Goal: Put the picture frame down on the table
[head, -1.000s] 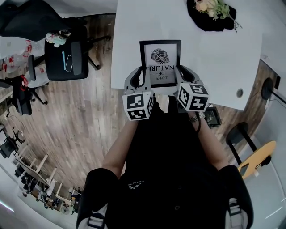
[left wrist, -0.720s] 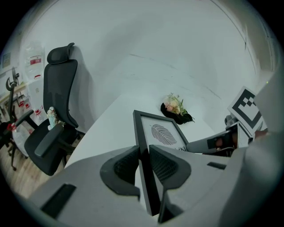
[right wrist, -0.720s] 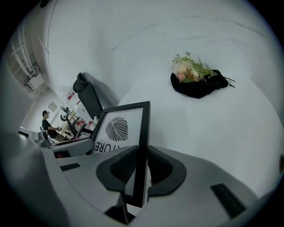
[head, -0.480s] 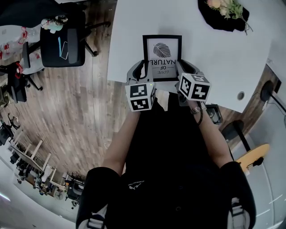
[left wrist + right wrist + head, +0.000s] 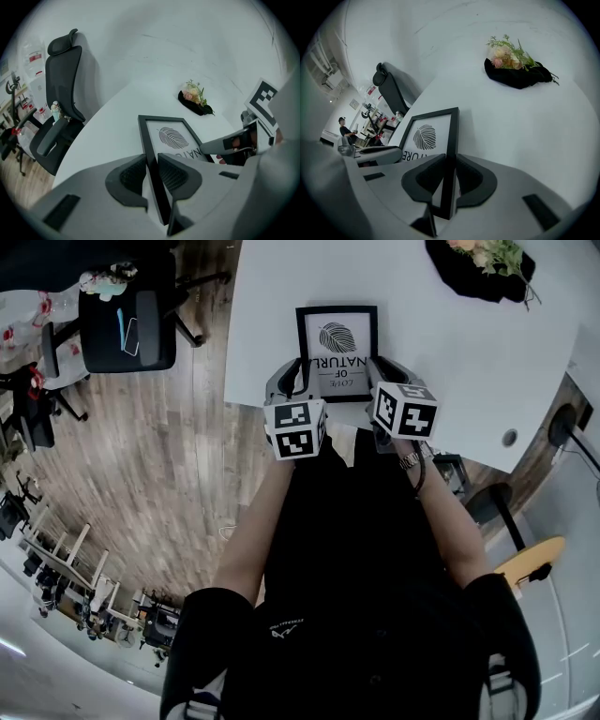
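Note:
A black picture frame (image 5: pixel 337 345) with a leaf print lies face up, low over the near edge of the white table (image 5: pixel 441 362). Whether it touches the tabletop I cannot tell. My left gripper (image 5: pixel 289 382) is shut on the frame's left rail, and in the left gripper view that rail (image 5: pixel 152 154) runs between the pads of the gripper (image 5: pixel 151 174). My right gripper (image 5: pixel 384 379) is shut on the right rail. In the right gripper view the gripper (image 5: pixel 449 176) clamps the frame (image 5: pixel 427 136) on its edge.
A black dish of flowers (image 5: pixel 483 266) sits at the table's far right, also visible as the flowers (image 5: pixel 513 68). A black office chair (image 5: pixel 127 320) stands left of the table. A cable hole (image 5: pixel 509 438) marks the table's right corner. Wooden floor lies below left.
Both grippers and the frame have shifted slightly forward, away from the person's body and over the table. Both grips are unchanged.

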`<state>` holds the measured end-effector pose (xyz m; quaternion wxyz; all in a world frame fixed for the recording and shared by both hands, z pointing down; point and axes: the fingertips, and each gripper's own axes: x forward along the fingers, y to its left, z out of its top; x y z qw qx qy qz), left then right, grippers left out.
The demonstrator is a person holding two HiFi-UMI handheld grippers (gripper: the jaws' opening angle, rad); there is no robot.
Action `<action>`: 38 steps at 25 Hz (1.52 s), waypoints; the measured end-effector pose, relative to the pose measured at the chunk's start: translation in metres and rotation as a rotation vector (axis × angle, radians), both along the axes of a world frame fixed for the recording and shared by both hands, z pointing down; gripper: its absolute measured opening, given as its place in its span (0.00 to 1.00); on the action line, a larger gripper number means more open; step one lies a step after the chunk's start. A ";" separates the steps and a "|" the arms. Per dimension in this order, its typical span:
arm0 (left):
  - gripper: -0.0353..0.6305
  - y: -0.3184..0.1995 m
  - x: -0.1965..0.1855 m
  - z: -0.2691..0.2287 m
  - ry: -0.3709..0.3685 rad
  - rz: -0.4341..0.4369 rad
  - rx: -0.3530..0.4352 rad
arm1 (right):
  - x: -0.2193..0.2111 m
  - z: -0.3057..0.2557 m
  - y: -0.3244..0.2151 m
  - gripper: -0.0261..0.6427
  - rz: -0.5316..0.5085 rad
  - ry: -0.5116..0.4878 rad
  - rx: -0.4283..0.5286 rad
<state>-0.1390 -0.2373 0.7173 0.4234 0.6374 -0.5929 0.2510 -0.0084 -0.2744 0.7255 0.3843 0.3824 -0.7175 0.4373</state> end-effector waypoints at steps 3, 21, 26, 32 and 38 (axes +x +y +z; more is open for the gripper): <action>0.18 0.001 -0.001 0.005 -0.006 -0.002 -0.023 | -0.002 0.003 0.000 0.14 -0.005 0.009 -0.003; 0.18 0.000 -0.003 0.019 0.009 -0.006 -0.061 | -0.002 0.013 0.001 0.15 -0.029 0.017 -0.007; 0.19 -0.001 -0.005 0.018 0.018 -0.002 -0.051 | -0.003 0.013 0.003 0.20 -0.033 0.008 -0.008; 0.19 0.003 -0.003 0.010 0.014 0.006 -0.042 | 0.002 0.007 0.005 0.18 -0.003 0.000 -0.007; 0.17 0.007 0.003 0.005 0.023 0.044 -0.042 | 0.006 0.000 0.005 0.06 0.017 0.013 0.026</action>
